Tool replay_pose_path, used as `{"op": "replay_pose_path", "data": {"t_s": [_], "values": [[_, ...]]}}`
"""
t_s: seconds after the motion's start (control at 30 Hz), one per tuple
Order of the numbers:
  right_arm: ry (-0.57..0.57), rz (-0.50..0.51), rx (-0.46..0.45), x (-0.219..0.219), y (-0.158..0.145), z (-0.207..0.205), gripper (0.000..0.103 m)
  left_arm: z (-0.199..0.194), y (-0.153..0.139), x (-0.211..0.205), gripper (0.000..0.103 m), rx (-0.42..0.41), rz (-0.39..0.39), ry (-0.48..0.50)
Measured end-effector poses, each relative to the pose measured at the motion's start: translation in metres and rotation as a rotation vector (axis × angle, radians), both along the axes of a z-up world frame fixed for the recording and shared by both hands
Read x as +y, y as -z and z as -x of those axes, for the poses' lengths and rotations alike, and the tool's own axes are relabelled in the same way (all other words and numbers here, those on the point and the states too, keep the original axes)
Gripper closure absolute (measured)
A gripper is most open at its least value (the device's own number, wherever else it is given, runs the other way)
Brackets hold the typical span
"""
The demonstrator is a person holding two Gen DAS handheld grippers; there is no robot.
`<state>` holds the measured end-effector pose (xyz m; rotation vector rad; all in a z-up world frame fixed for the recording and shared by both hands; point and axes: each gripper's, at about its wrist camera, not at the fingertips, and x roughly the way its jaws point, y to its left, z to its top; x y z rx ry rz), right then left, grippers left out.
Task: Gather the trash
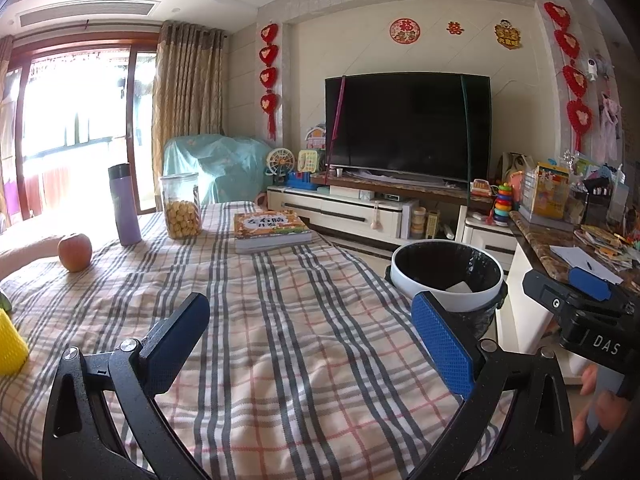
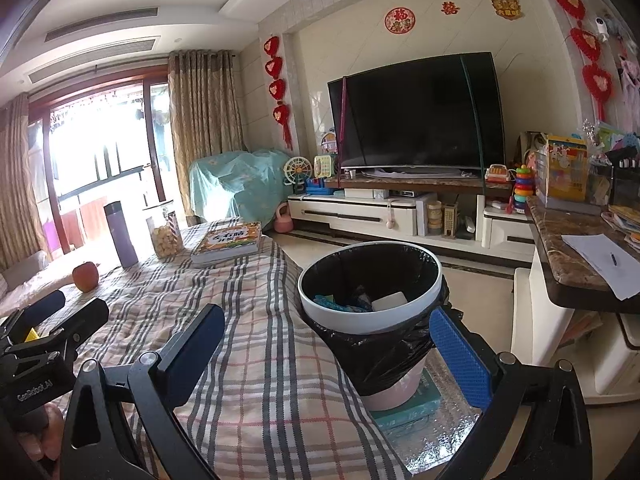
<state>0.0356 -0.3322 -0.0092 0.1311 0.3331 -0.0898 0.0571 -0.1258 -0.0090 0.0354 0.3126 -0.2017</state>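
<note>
Trash lies inside the bin, a white-rimmed pail lined with a black bag that stands just beside the right edge of the table; a white scrap and some blue bits show at the bottom in the right wrist view. Both claws are spread wide with nothing between their fingers; the left gripper hangs over the plaid cloth near the table's front, and the right gripper hangs over the table's right edge, its blue-padded finger close to the bin's bag, though contact cannot be told. On the cloth stand an apple, a purple flask, a clear jar of biscuits and a book, all toward the far end; the flask stands between apple and jar, and the book lies well apart from the apple. A yellow object sits at the left edge of the left wrist view, too cut off to name; a dark television stands on a low cabinet beyond the table.
</note>
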Motion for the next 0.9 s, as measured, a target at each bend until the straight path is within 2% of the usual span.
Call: {"op": "replay_pose_path", "data": {"t_s": [0.9], "values": [[-0.011,-0.017,0.014,0.0029,0.0008,0.0,0.0,0.001,0.001,-0.0053,0.0,0.004,-0.001,0.005]]}}
